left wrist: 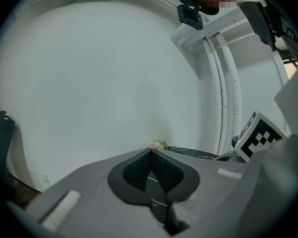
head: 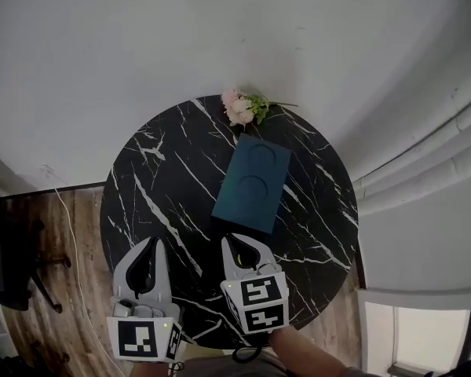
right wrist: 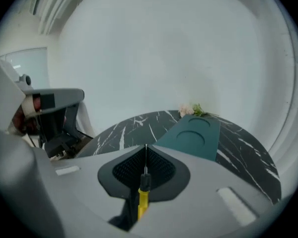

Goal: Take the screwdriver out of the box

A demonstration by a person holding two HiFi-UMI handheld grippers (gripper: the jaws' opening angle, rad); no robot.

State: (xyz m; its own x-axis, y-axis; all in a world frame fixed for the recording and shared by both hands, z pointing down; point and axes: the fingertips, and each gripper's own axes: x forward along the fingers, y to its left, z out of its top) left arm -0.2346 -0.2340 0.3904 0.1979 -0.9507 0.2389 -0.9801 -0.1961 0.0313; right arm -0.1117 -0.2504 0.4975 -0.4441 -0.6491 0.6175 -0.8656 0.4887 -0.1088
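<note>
At the far left, a dark chair [head: 12, 265] stands on the wood floor beside the round black marble desk [head: 165, 179]. Your left tool [head: 151, 246] hangs over the desk's near-left edge; in the left gripper view its pads meet at the tips with nothing between them. At the middle of the desk lies the teal box [head: 251, 183], its top showing two round hollows, with a small bunch of pink flowers [head: 242, 107] at the far rim just beyond it. Your right tool [head: 237, 240] sits just near of the box's near end, apart from the box. Its pads are pinched on the screwdriver [right wrist: 143, 197]: the thin shaft runs forward between them and the yellow handle points back toward you, so the screwdriver is outside the box. White pipes [head: 424, 163] run along the wall at the right.
</note>
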